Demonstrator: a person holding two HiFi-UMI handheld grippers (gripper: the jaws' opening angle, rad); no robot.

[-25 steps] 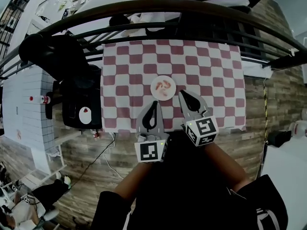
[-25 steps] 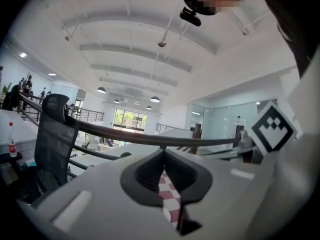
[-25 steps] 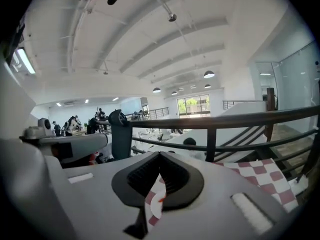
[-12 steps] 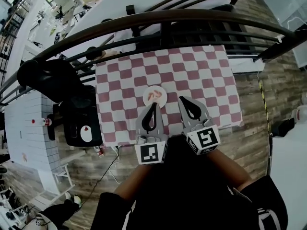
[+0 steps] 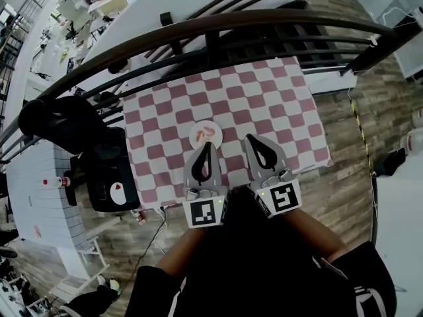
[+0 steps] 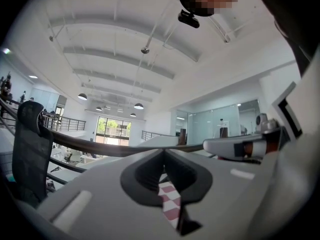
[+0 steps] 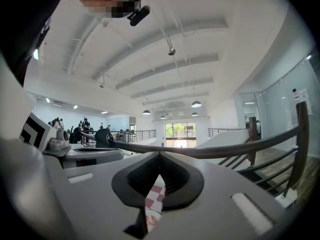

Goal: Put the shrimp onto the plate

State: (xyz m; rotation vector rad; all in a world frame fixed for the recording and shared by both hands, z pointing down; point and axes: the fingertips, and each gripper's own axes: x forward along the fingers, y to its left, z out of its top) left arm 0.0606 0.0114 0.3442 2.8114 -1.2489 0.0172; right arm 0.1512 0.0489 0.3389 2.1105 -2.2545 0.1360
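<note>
Pink shrimp (image 5: 207, 133) lie on a small white plate (image 5: 198, 141) on the table's red-and-white checkered cloth (image 5: 264, 98). In the head view both grippers are held up close to the person's body, above the table's near edge. My left gripper (image 5: 206, 145) is shut with nothing in it, its tip just below the plate in the picture. My right gripper (image 5: 249, 138) is likewise shut and empty, to the plate's right. The left gripper view shows shut jaws (image 6: 162, 151) with only a sliver of cloth through the gap. The right gripper view shows the same (image 7: 160, 154).
A dark curved railing (image 5: 218, 25) runs behind the table. A black chair with dark bags (image 5: 99, 157) stands at the table's left. Further left is a white table (image 5: 33, 197) with a small bottle (image 5: 56, 182). Wooden floor (image 5: 344, 170) surrounds the table.
In the head view the table and plate have become smaller and slid left and up. Both grippers stay shut and close to the body.
</note>
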